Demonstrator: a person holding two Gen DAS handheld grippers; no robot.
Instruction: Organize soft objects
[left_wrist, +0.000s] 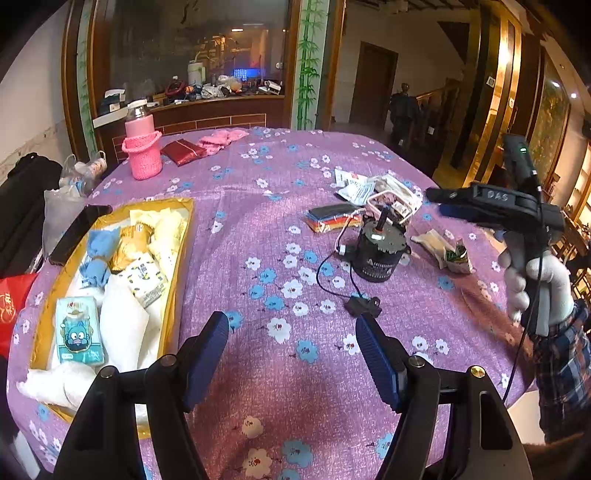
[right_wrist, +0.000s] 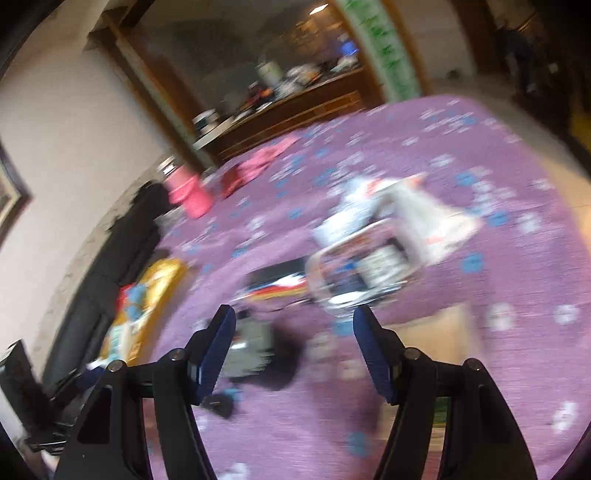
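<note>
A yellow box (left_wrist: 184, 236) at the table's left holds several soft packs: tissue packs, white cloths, a blue cloth (left_wrist: 96, 254). My left gripper (left_wrist: 291, 354) is open and empty above the purple floral cloth, right of the box. Across the table lie a stack of coloured cloths (left_wrist: 332, 218), white packets (left_wrist: 352, 186) and a clear container (left_wrist: 393, 202). My right gripper (right_wrist: 293, 349) is open and empty above them; its view is blurred. It also shows in the left wrist view (left_wrist: 491, 206), held by a gloved hand.
A black motor (left_wrist: 376, 254) with a black cable stands mid-table. A torn snack wrapper (left_wrist: 448, 251) lies right of it. A pink bottle in a knitted sleeve (left_wrist: 142, 147), a red wallet (left_wrist: 181, 151) and pink knits (left_wrist: 221, 139) sit at the far side.
</note>
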